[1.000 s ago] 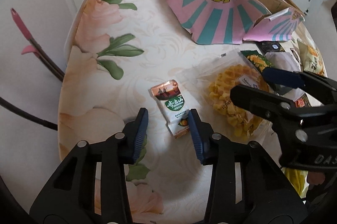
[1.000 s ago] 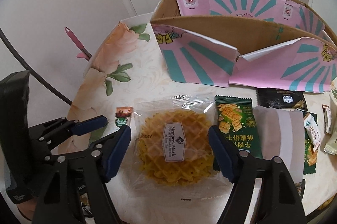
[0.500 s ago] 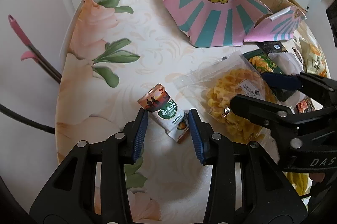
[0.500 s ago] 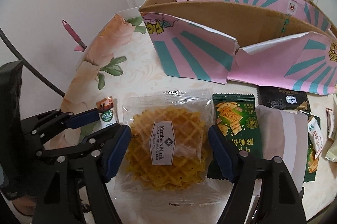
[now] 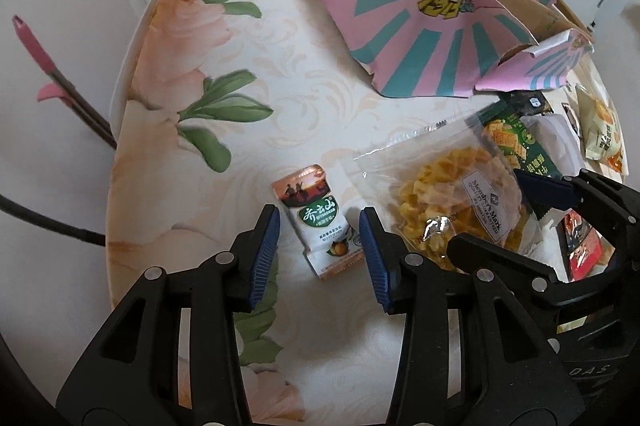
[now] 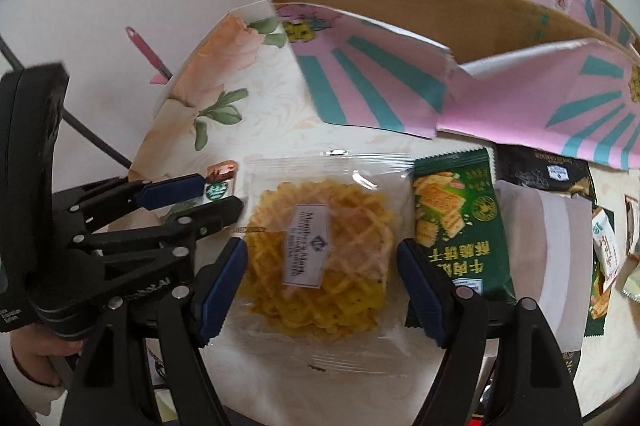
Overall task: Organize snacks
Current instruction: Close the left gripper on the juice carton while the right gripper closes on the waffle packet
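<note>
A: Item one, left gripper [image 5: 320, 250]?
B: Its jaws are standing spread around the small white-and-green snack packet [image 5: 318, 222], not pinching; the packet is lying flat on the flowered table [image 5: 280, 73].

A: Item two, right gripper [image 6: 320, 286]?
B: Its jaws are standing wide on either side of the clear-wrapped waffle biscuit pack [image 6: 320, 246], just right of the packet, apparently not pressing.

A: Remaining stock?
B: A green cracker packet [image 6: 456, 222] is lying right of the waffles; the pink-and-teal cardboard box [image 6: 400, 73] is standing open at the far side.
</note>
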The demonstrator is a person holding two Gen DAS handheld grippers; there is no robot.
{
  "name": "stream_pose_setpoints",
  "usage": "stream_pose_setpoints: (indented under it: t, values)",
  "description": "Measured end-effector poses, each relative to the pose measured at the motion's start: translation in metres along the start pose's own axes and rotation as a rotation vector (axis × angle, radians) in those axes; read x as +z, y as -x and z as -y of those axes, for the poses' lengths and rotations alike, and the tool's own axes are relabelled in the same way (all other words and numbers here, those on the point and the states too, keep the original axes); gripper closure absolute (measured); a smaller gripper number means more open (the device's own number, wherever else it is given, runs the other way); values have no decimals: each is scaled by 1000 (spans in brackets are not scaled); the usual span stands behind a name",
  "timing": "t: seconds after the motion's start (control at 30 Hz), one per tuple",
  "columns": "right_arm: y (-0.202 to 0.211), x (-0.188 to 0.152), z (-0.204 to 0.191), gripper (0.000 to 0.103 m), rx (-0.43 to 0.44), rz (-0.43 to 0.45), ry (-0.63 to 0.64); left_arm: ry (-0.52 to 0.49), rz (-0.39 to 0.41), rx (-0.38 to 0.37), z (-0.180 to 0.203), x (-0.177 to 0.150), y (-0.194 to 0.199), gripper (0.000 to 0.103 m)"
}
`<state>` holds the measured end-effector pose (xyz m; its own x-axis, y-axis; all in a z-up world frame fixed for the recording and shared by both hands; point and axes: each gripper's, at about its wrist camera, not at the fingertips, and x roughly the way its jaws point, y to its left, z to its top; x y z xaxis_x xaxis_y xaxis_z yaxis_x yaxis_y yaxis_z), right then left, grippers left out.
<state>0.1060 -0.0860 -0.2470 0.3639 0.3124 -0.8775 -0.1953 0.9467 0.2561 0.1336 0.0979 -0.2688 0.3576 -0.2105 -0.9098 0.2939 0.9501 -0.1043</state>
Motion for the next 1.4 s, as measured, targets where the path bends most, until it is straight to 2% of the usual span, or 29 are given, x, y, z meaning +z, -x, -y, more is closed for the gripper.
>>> stream_pose_setpoints:
  t: [0.1, 0.2, 0.33, 0.7, 0.77, 0.8, 0.83, 0.93, 1.1, 1.17, 1.2, 1.23, 1.3, 1.4]
  values:
    - [-2, 1, 0, 30, -6, -2, -3, -13, -16, 0, -3, 2, 0, 68]
    - [-3, 2, -3, 30, -11, 1, 16, -20, -28, 6, -6, 5, 0, 77]
    - [-1, -1, -13, 30, -4, -1, 68, -20, -56, -15, -13, 8, 2, 78]
    - [3, 3, -22, 30, -16, 8, 113, -29, -39, -18, -17, 6, 6, 78]
    - [3, 3, -27, 25, -28, 23, 130, -25, -33, -16, -19, 5, 11, 78]
    - [4, 3, -29, 16, -33, 25, 137, -24, -31, -15, -20, 5, 12, 78]
    - [3, 2, -32, 11, -38, 31, 148, -23, -28, -13, -20, 4, 14, 84]
    - [1, 2, -43, 11, -48, 48, 182, -18, -28, -14, -22, 3, 18, 86]
    - [-15, 3, -42, 11, -141, 31, 153, -12, -32, -19, -26, 3, 16, 86]
    - [-19, 2, -34, 11, -109, 13, 104, -11, -33, -20, -25, 4, 16, 82]
    - [-21, 1, -31, 11, -92, 4, 83, -15, -35, -22, -25, 5, 15, 74]
    - [-22, 1, -29, 11, -79, 2, 70, -21, -35, -16, -23, 6, 15, 57]
    - [-21, -1, -29, 12, -78, 13, 76, -33, -25, -2, -20, 6, 16, 37]
    - [-22, -2, -31, 12, -103, 21, 110, -42, -18, -8, -19, 8, 17, 37]
